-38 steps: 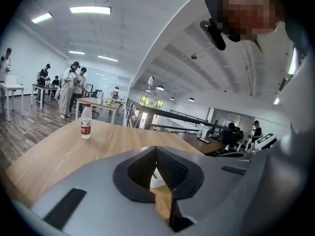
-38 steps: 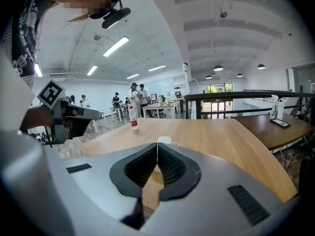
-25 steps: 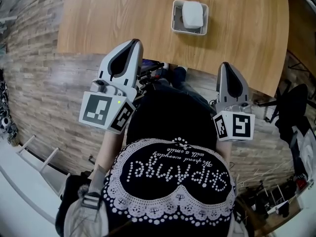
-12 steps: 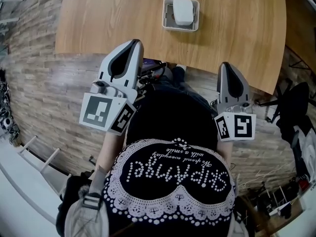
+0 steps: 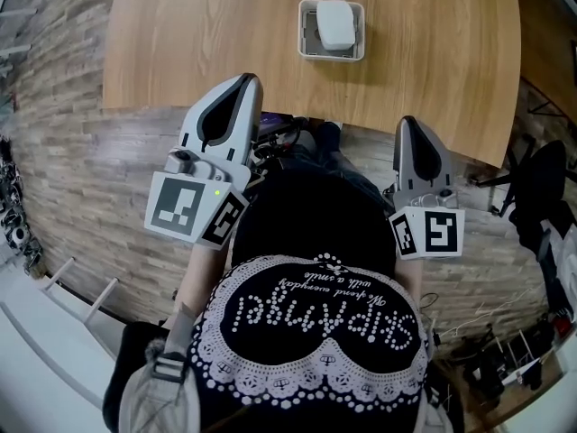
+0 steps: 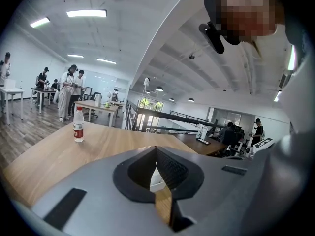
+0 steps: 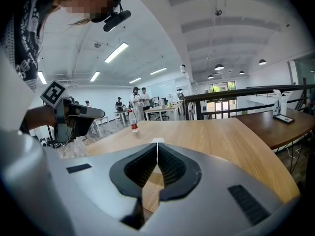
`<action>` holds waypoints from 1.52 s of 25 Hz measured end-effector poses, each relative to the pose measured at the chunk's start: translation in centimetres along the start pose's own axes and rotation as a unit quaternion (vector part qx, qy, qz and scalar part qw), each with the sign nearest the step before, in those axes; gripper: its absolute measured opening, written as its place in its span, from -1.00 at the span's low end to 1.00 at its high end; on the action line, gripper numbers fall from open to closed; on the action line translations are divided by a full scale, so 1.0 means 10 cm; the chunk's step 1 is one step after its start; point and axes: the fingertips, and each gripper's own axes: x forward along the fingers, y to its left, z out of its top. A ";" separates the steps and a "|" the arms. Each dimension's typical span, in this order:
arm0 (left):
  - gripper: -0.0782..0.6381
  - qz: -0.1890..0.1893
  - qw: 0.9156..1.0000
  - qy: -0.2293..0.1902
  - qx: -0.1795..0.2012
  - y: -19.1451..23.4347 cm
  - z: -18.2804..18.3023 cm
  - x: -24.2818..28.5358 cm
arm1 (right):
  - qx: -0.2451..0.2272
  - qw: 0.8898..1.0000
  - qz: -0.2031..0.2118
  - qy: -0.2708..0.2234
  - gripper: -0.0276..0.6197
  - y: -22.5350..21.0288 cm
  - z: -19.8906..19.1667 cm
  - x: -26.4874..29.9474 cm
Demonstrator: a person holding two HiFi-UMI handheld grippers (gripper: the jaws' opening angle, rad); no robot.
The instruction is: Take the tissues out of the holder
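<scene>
A white square holder (image 5: 309, 41) stands on the wooden table (image 5: 180, 34), and a white pack of tissues (image 5: 335, 23) sticks up out of it. My left gripper (image 5: 244, 78) hovers at the table's near edge, well short of the holder, its jaws shut with nothing between them. My right gripper (image 5: 407, 121) hangs over the floor just off the near edge, also shut and empty. In the left gripper view the jaw tips (image 6: 156, 148) meet, and a bit of the holder (image 6: 155, 179) shows through the gap below them. In the right gripper view the tips (image 7: 157, 145) touch just under the distant tissues (image 7: 157, 140).
A plastic water bottle (image 6: 78, 125) stands on the far left part of the table, also seen as the bottle (image 7: 133, 123) in the right gripper view. The person's dark lace-trimmed top (image 5: 315, 314) fills the lower head view. A black chair (image 5: 536, 197) stands at the right. Other people and tables are far behind.
The head camera has shifted a little, so the holder sits slightly further left in view. Both grippers have stayed shut and almost still.
</scene>
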 end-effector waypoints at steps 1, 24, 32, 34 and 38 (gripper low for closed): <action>-0.76 -0.003 1.000 0.004 0.002 0.02 0.00 0.01 | 0.002 1.000 -0.001 0.003 -0.88 0.04 0.00 0.01; -0.76 -0.059 0.998 0.016 -0.011 0.28 0.02 0.03 | -0.031 0.997 -0.017 0.068 -0.19 0.30 -0.12 1.20; -0.76 -0.039 0.999 0.017 -0.015 0.45 0.02 0.01 | -0.029 0.996 -0.037 0.076 -0.18 0.25 -0.14 1.29; -0.76 -0.037 0.999 0.018 -0.017 0.47 0.01 0.01 | -0.028 0.996 -0.040 0.077 -0.18 0.25 -0.15 1.28; -0.76 -0.038 0.999 0.018 -0.018 0.48 0.01 0.03 | -0.024 0.995 -0.048 0.078 -0.18 0.21 -0.16 1.27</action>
